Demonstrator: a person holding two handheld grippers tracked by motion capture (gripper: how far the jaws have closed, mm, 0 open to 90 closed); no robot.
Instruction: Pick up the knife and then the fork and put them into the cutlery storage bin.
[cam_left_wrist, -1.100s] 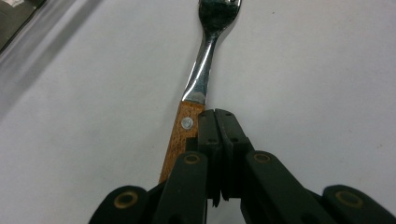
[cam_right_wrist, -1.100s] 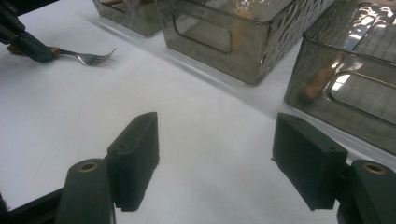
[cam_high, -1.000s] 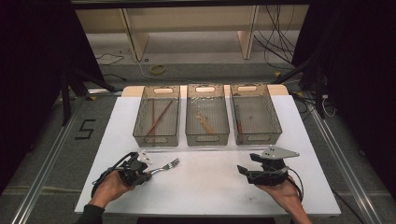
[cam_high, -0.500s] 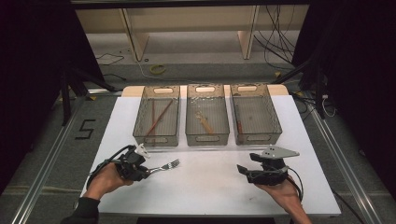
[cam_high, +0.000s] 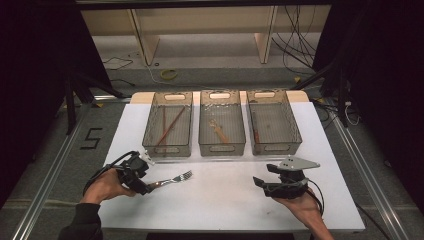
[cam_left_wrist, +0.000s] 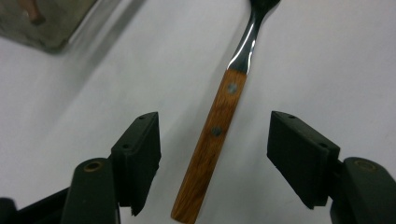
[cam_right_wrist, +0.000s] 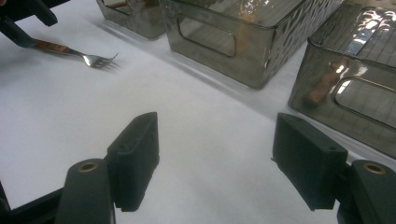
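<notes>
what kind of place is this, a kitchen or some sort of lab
Most likely a lab set up for recording, not a kitchen: a white table with three clear sorting bins in a row, loose cables on the floor behind, and a hand-held pair of tongs by a fork.

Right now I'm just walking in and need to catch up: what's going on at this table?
A person is working with a gripper in each hand at a white table that carries three clear bins. The left gripper has just been opening its fingers; a wooden-handled fork lies flat on the table between them, touched by neither pad. The right gripper is open over bare table, holding nothing. The fork is not in any bin.
</notes>
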